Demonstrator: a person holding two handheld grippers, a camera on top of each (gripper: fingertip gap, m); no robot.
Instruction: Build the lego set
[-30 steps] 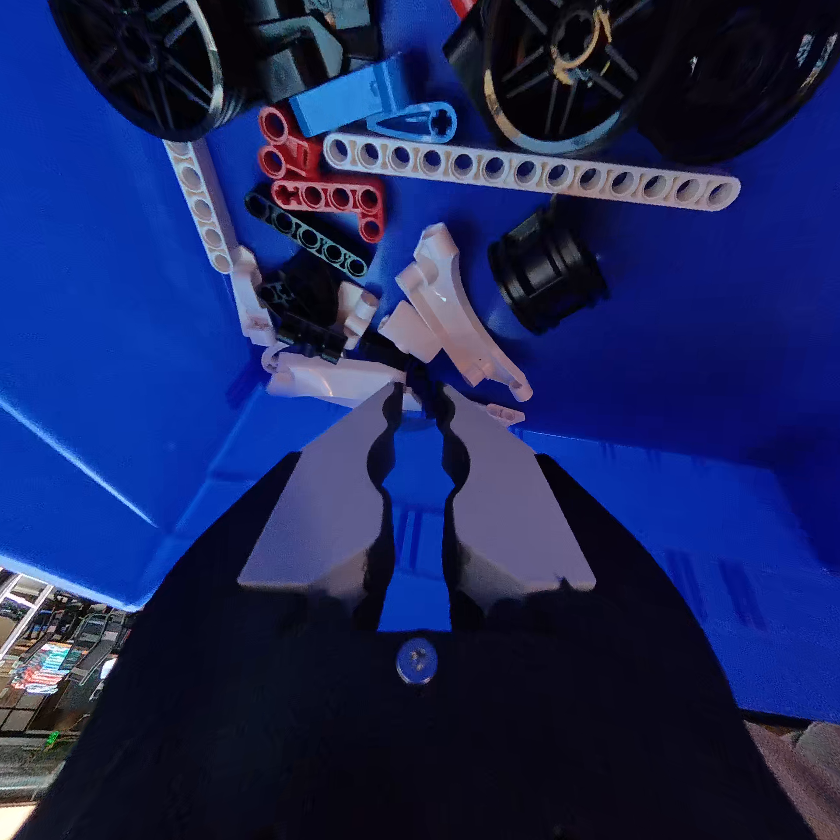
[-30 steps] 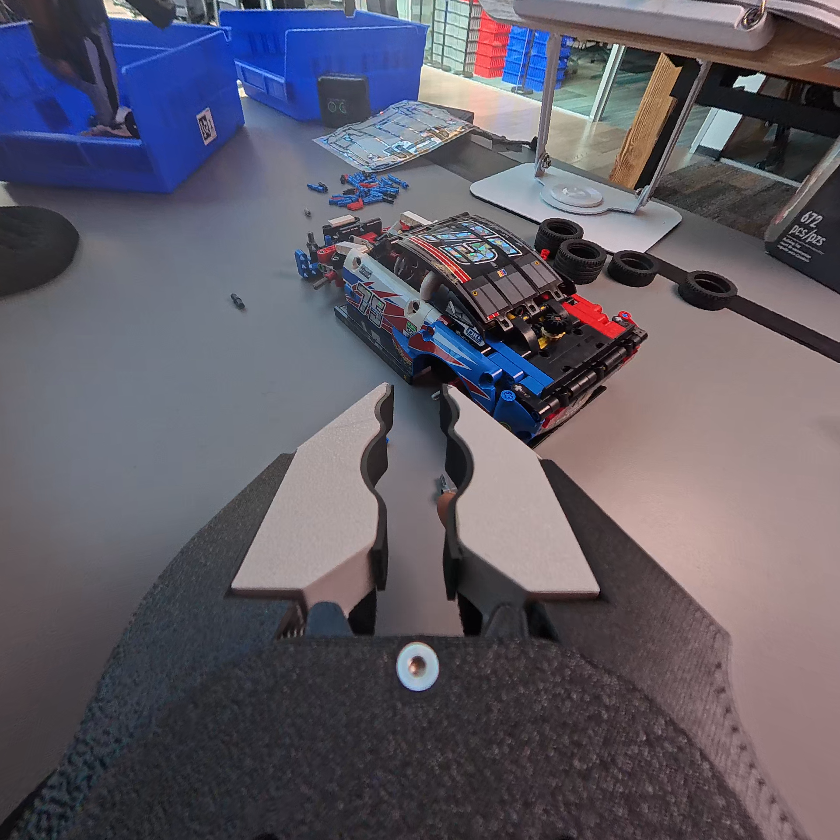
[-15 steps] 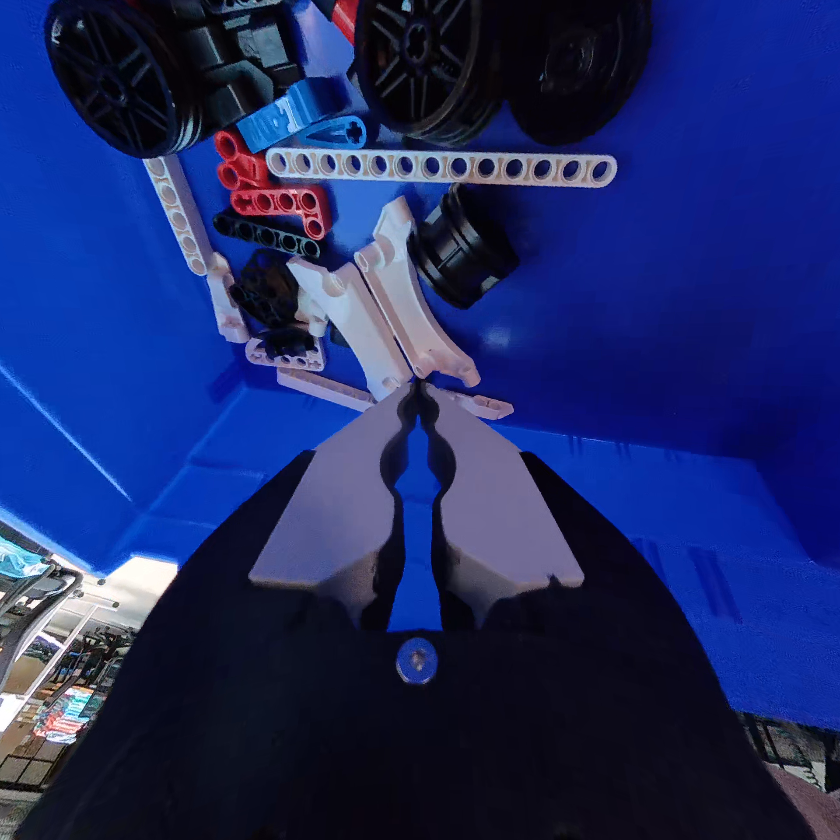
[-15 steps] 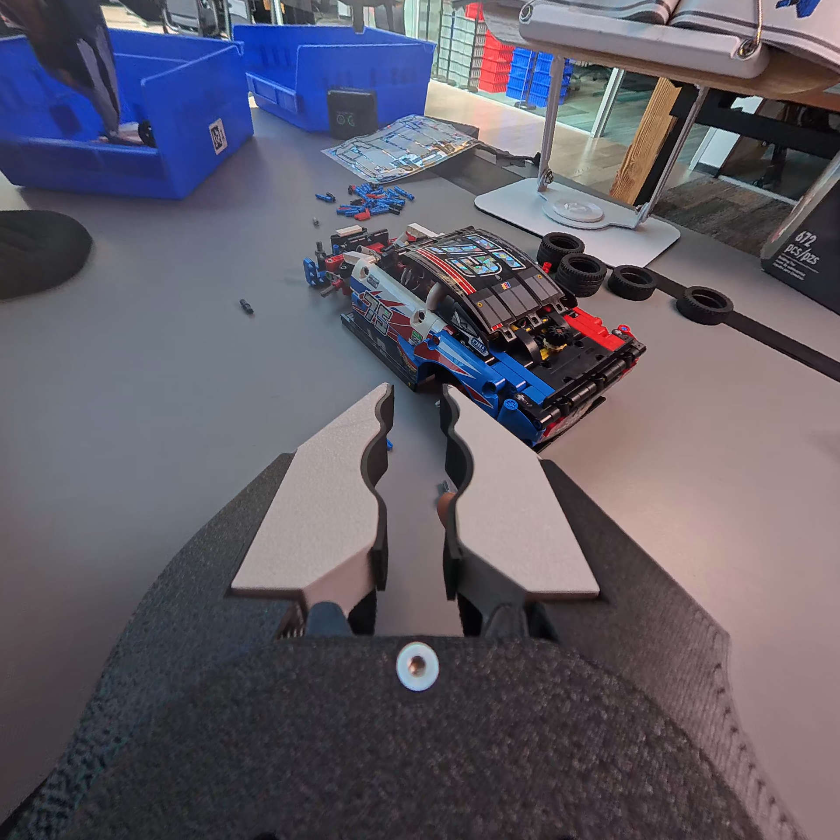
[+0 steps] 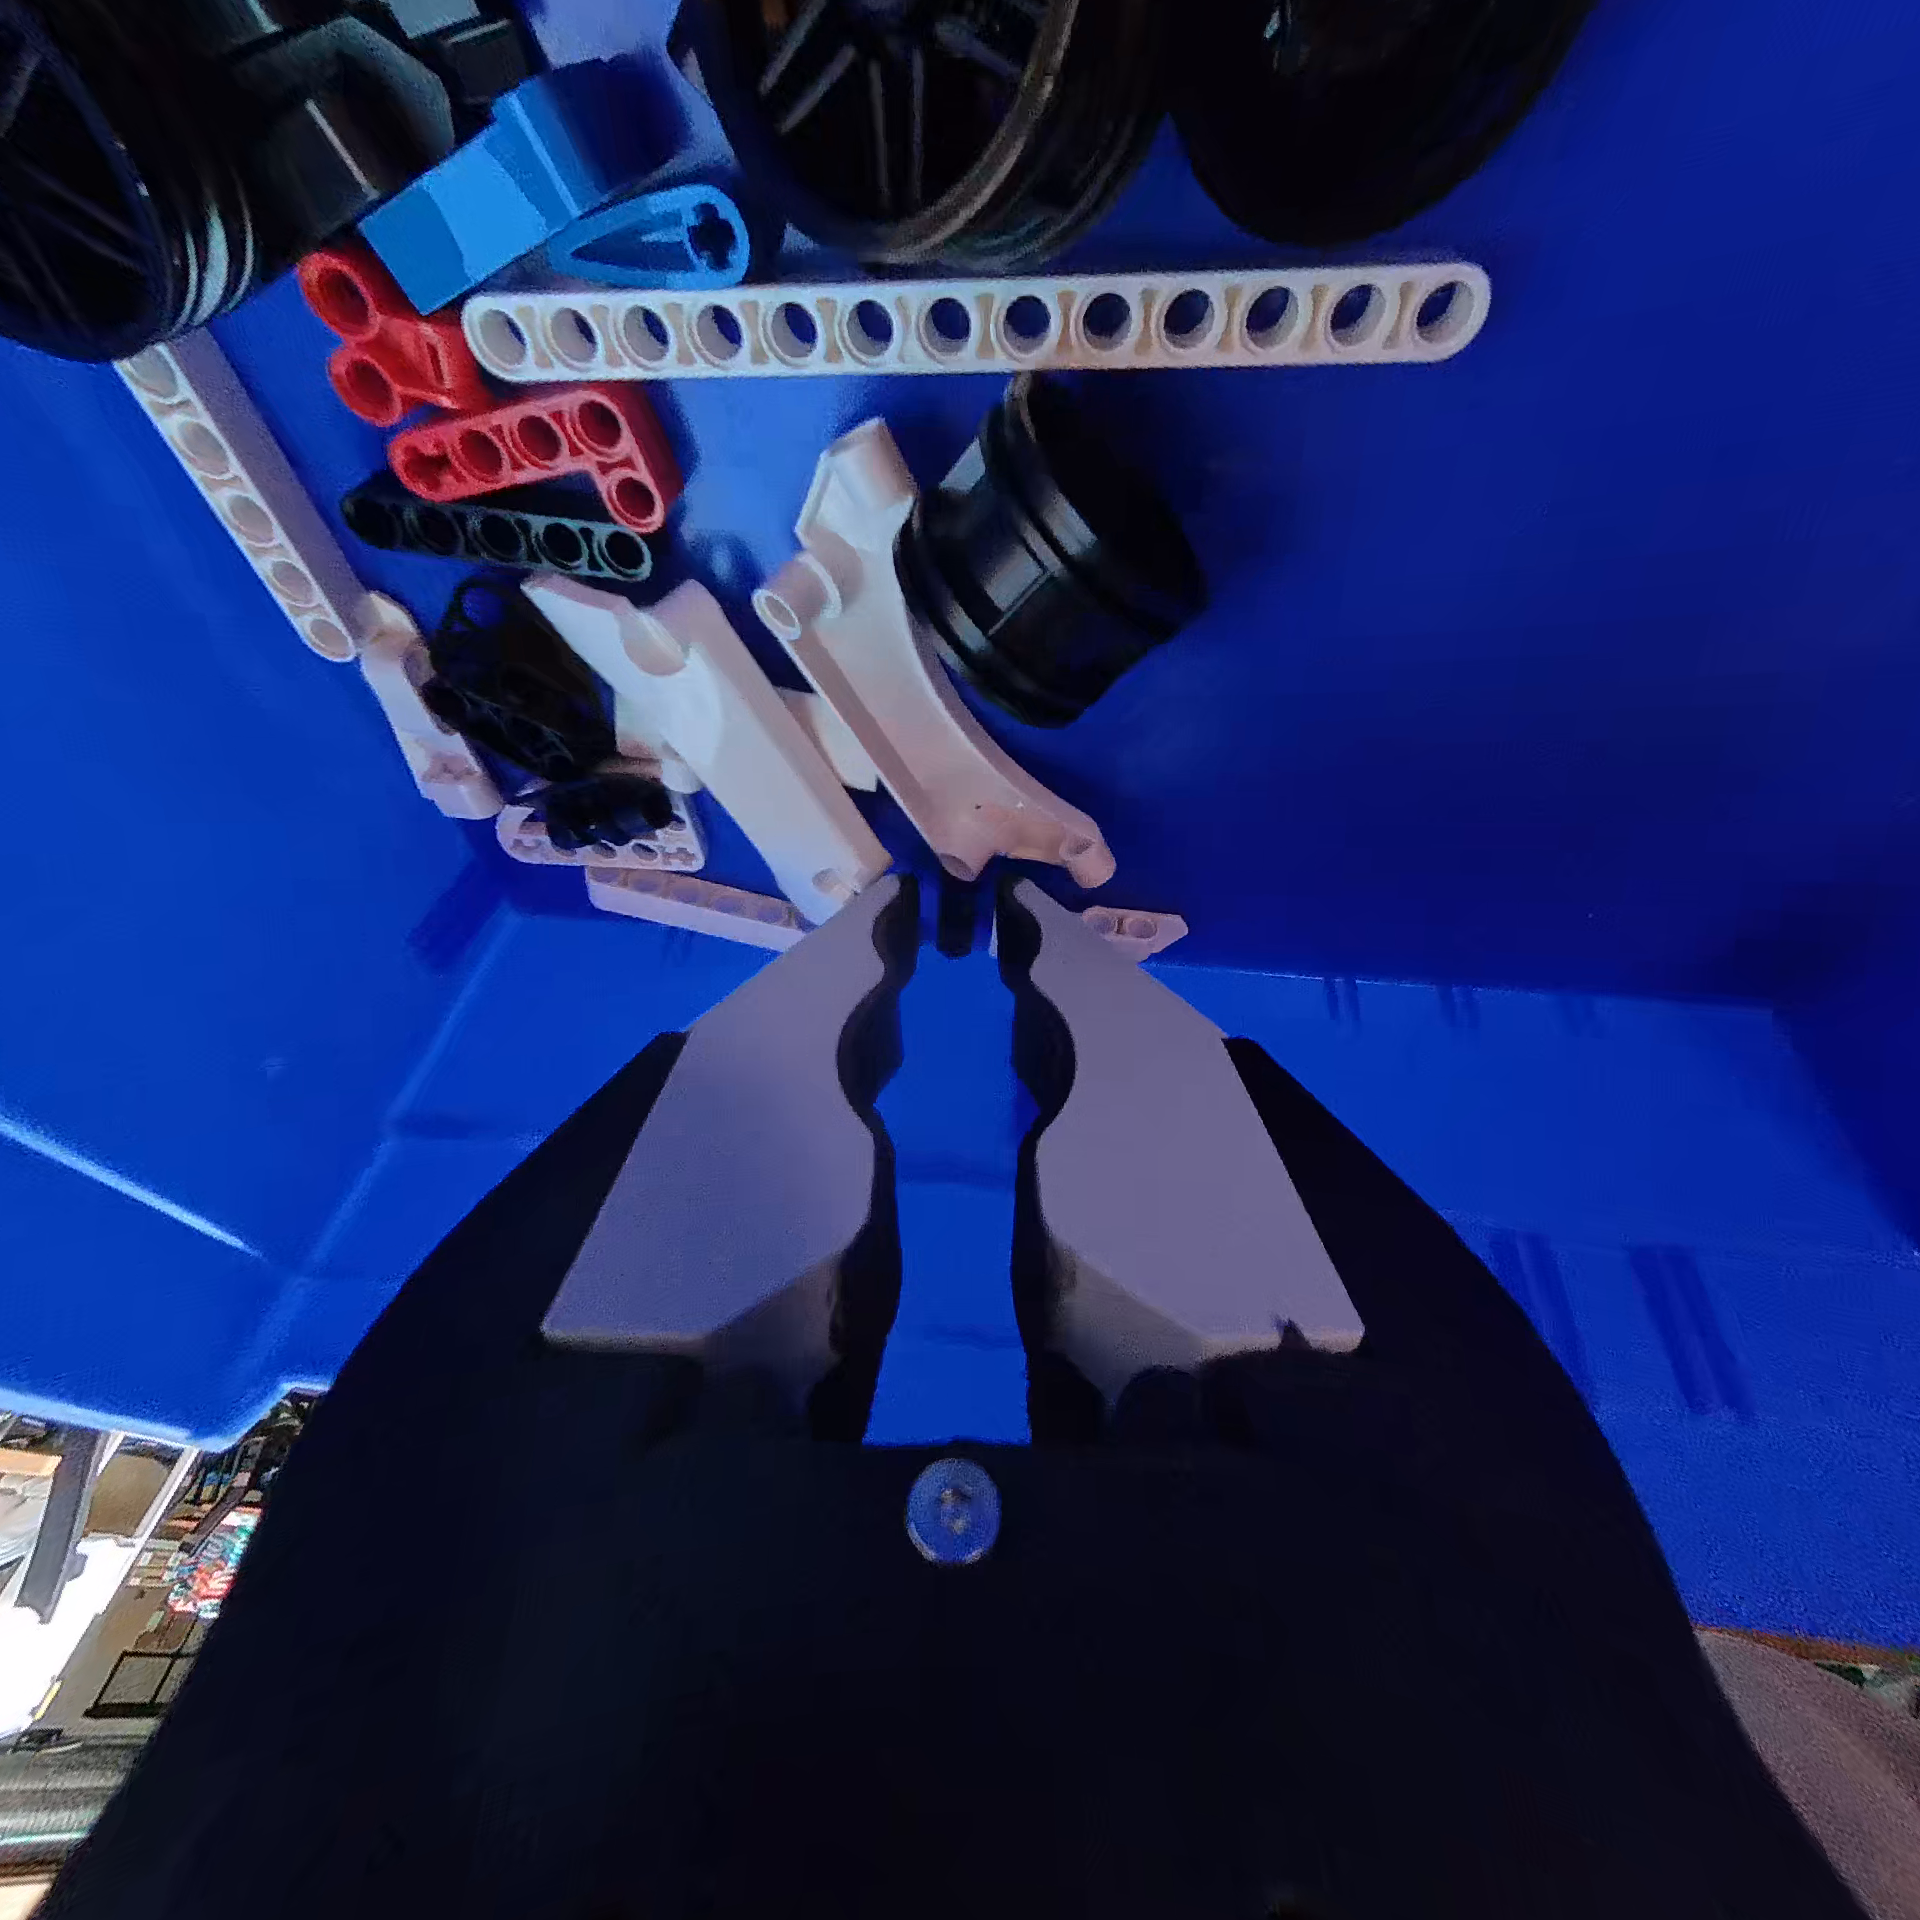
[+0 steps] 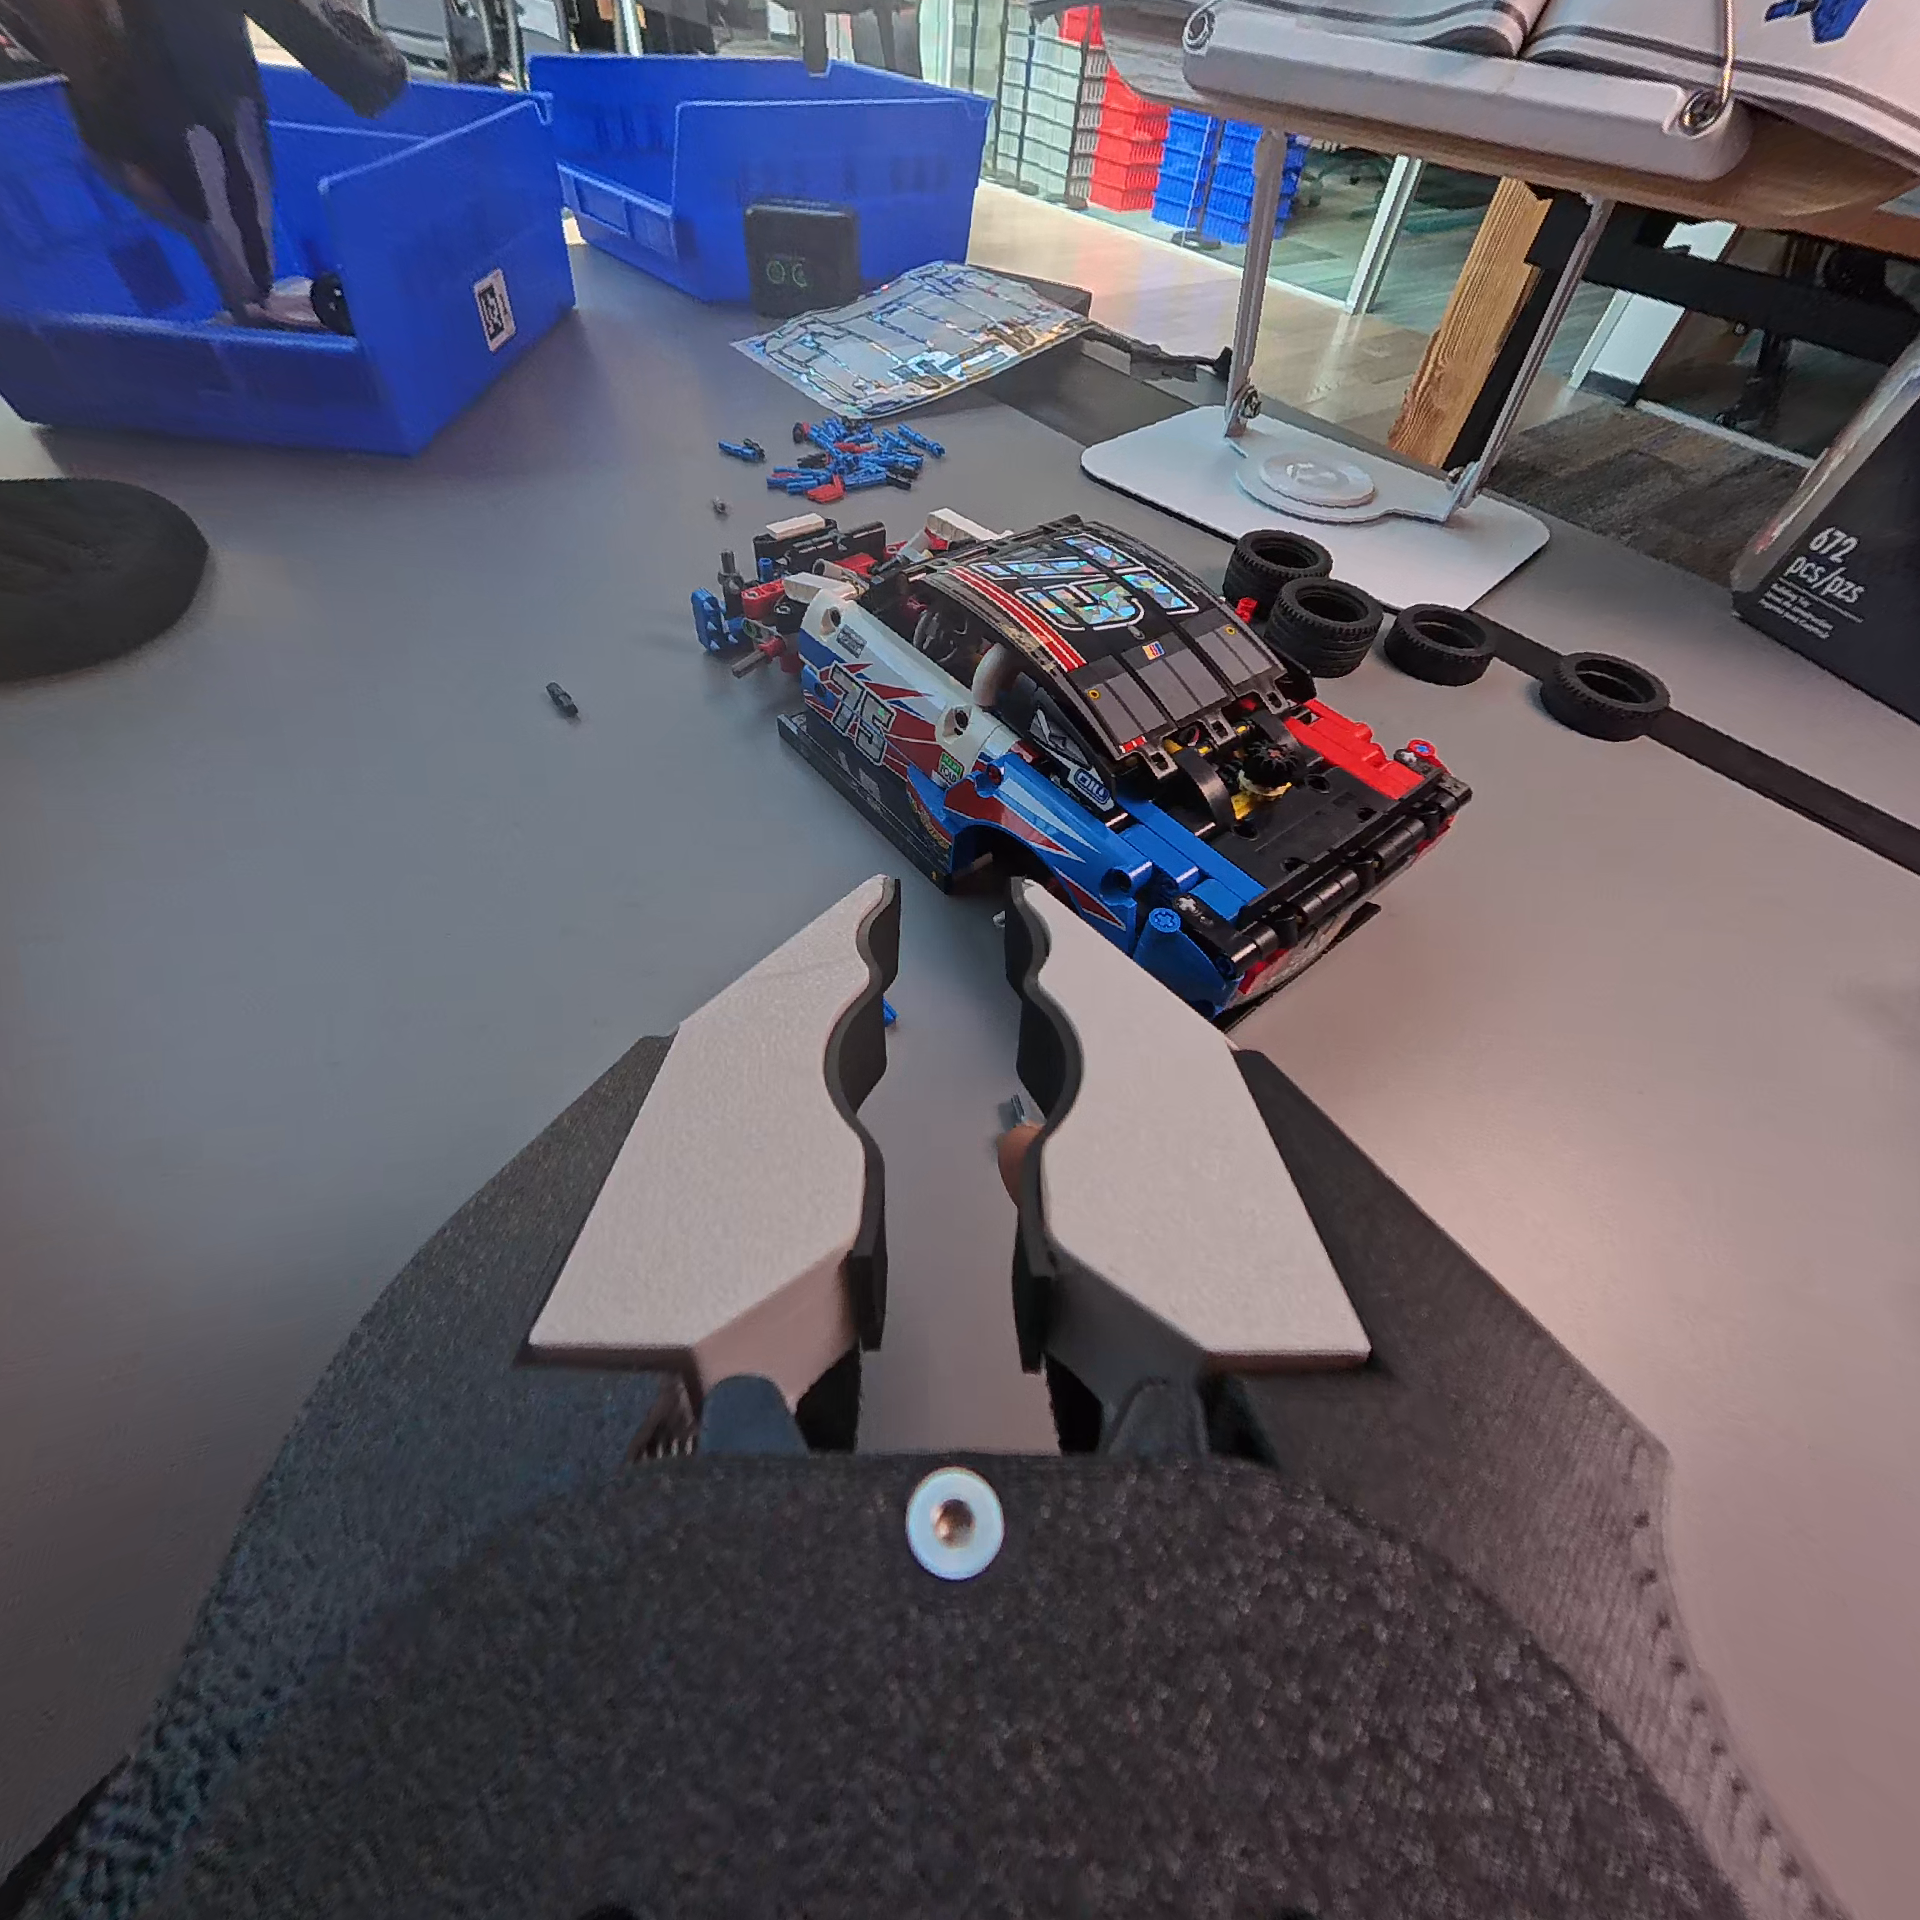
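Reaching down into a blue bin (image 5: 1558,727), the left gripper (image 5: 954,894) has its jaws slightly parted around a small dark piece (image 5: 954,925) between the tips; whether the tips actually pinch it cannot be told. Just beyond the tips lie two white curved panels (image 5: 904,717), side by side, and a black ribbed hub (image 5: 1049,582) touches the farther one. Beyond those rests a long white holed beam (image 5: 977,324), with red angled beams (image 5: 520,447) and a short black beam (image 5: 499,535) off its near end, and black wheels (image 5: 935,114) past it against the bin wall. The right gripper (image 6: 952,899) hovers over the grey table (image 6: 364,883), jaws parted and gripping nothing. Just ahead of its tips stands the partly built race car (image 6: 1091,717), blue, white and red with a black roof. Behind the car lies a scatter of small blue pins (image 6: 842,462), and farther behind it a sticker sheet (image 6: 914,332). Four black tyres (image 6: 1325,623) sit beside the car on its far side. Well beyond the car, two blue bins stand on the table, the left gripper dipping into the nearer one.
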